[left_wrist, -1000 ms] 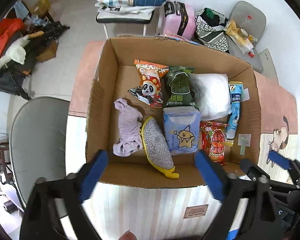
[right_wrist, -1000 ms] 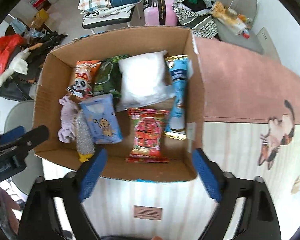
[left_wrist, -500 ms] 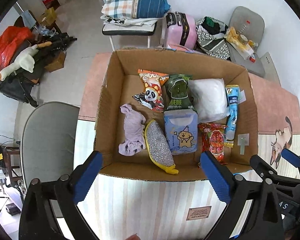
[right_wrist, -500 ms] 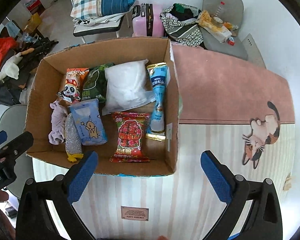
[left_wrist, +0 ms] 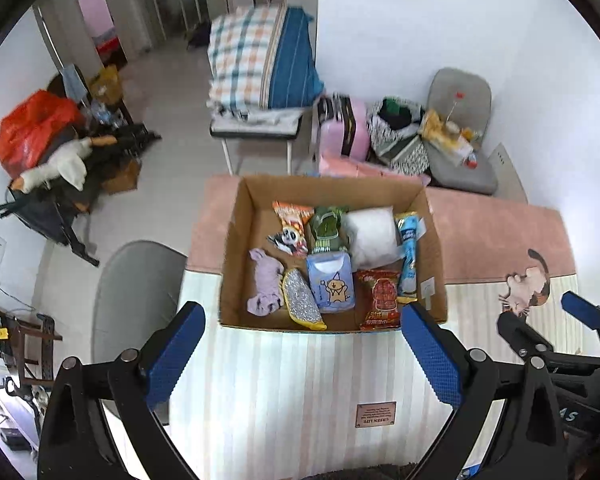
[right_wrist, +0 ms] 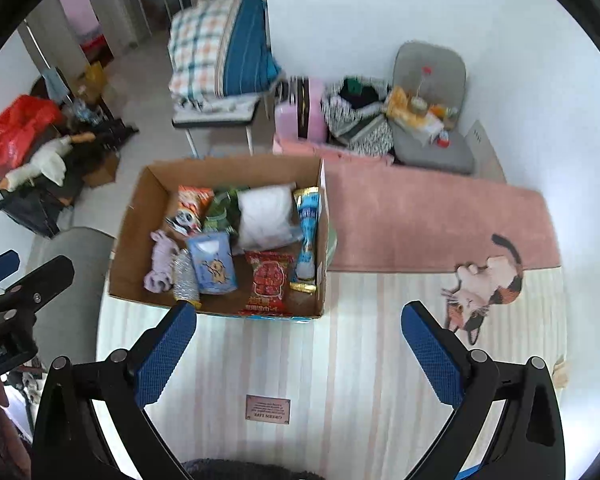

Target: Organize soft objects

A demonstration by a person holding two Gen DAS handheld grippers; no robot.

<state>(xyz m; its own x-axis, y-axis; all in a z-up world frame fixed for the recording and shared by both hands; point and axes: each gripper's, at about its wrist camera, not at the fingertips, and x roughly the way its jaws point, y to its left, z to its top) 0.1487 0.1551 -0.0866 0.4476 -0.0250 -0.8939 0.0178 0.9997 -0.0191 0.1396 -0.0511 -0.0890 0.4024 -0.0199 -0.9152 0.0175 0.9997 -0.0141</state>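
Both up high over the striped mat [left_wrist: 300, 380], well back from the cardboard box [left_wrist: 236, 264]. Left gripper [left_wrist: 300, 344] spread wide, empty; right gripper [right_wrist: 298, 344] wide too, nothing held. Inside the box: purple cloth [left_wrist: 266, 288], silver sponge [left_wrist: 300, 300], blue tissue pack [left_wrist: 332, 282], white pillow [left_wrist: 370, 232], red snack bag [left_wrist: 380, 300].

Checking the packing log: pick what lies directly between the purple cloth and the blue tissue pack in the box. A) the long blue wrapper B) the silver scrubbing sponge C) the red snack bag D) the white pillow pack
B: the silver scrubbing sponge lies between the purple cloth and the blue tissue pack in the box.
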